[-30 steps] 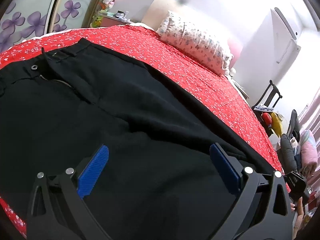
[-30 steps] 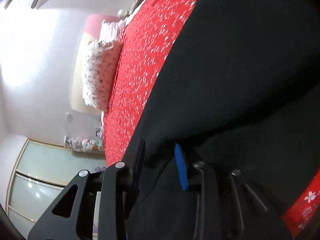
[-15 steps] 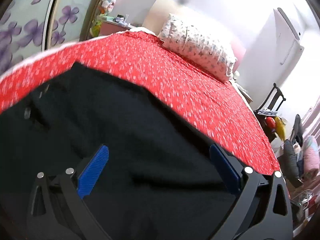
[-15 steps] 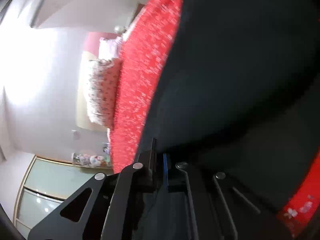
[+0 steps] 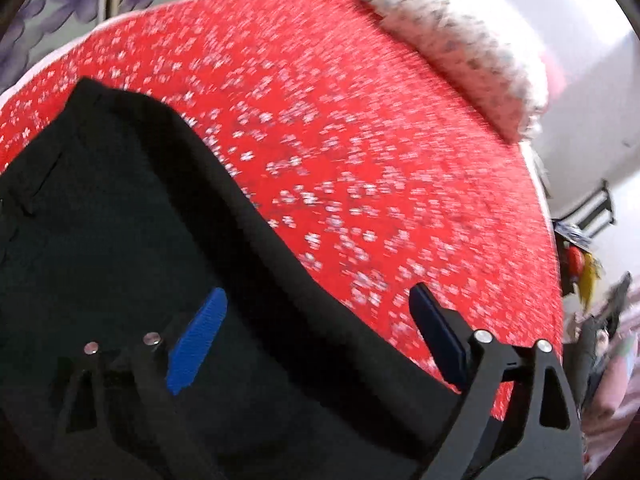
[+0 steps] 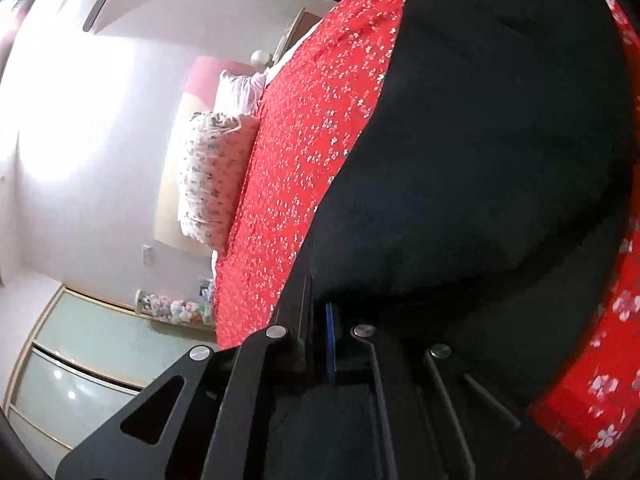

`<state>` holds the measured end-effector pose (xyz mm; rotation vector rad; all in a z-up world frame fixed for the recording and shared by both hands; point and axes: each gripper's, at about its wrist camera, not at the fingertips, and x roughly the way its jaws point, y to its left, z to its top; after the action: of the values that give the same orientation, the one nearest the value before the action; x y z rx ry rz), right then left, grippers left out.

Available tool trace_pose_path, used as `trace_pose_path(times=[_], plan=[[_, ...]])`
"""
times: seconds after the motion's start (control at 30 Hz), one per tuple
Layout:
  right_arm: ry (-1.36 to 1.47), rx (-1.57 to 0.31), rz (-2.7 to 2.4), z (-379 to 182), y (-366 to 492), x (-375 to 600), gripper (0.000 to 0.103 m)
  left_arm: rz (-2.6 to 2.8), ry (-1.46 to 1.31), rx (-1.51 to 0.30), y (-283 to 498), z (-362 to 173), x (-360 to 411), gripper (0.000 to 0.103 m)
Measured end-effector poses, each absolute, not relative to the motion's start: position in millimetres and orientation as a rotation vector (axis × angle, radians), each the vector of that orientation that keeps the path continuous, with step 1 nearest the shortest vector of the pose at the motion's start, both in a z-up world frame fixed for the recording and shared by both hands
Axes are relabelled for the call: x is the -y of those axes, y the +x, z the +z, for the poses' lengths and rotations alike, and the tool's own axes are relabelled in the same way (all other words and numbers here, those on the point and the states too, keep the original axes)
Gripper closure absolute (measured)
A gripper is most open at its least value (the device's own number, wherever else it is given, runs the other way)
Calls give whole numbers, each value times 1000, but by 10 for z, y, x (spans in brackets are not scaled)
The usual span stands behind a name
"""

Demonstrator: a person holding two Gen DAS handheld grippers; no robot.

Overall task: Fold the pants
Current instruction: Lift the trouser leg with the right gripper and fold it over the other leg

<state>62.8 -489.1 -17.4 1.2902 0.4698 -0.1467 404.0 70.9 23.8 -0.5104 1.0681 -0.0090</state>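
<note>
Black pants (image 5: 120, 220) lie spread on a red flowered bedspread (image 5: 360, 140). My left gripper (image 5: 316, 320) hovers over their far edge with its jaws wide and closing. One blue pad (image 5: 196, 344) is above the black cloth and the other is above the red cover; the pants' edge runs between them and neither pad presses on it. In the right wrist view the pants (image 6: 480, 140) fill the right side. My right gripper (image 6: 320, 320) is shut on a fold of the pants, with only a sliver of blue pad (image 6: 330, 344) showing.
A flowered pillow (image 5: 460, 48) lies at the head of the bed, also seen as the pillow (image 6: 212, 180) against the wall. A sliding-door wardrobe (image 6: 80, 360) stands beyond the bed. Clutter and a black rack (image 5: 580, 272) sit past the bed's right edge.
My left gripper swept across the pants to their far edge; the waistband button and zip left its view. My right gripper's jaws closed on the black cloth.
</note>
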Motion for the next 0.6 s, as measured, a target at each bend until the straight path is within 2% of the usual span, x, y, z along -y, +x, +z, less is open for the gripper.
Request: trace_pose_path(times=[0.07, 0.1, 0.13, 0.17, 0.2, 0.33, 0.6], plan=[[1288, -476, -144, -178, 640, 4909, 99, 43, -494, -1103, 4154, 170, -724, 32], [1286, -478, -144, -177, 638, 4910, 99, 72, -510, -1116, 4191, 113, -777, 46], [1282, -480, -144, -169, 658, 4905, 99, 93, -539, -1125, 4209, 59, -841, 65], [1276, -482, -144, -162, 681, 4908, 99, 100, -571, -1132, 4212, 9, -900, 75], [1272, -484, -142, -158, 706, 4910, 99, 67, -644, -1136, 4188, -59, -981, 92], [1254, -475, -138, -110, 764, 4900, 99, 41, -685, -1084, 3975, 3, -1108, 98], [1211, -392, -120, 83, 490, 5029, 99, -43, -591, -868, 2962, 764, -1187, 98]])
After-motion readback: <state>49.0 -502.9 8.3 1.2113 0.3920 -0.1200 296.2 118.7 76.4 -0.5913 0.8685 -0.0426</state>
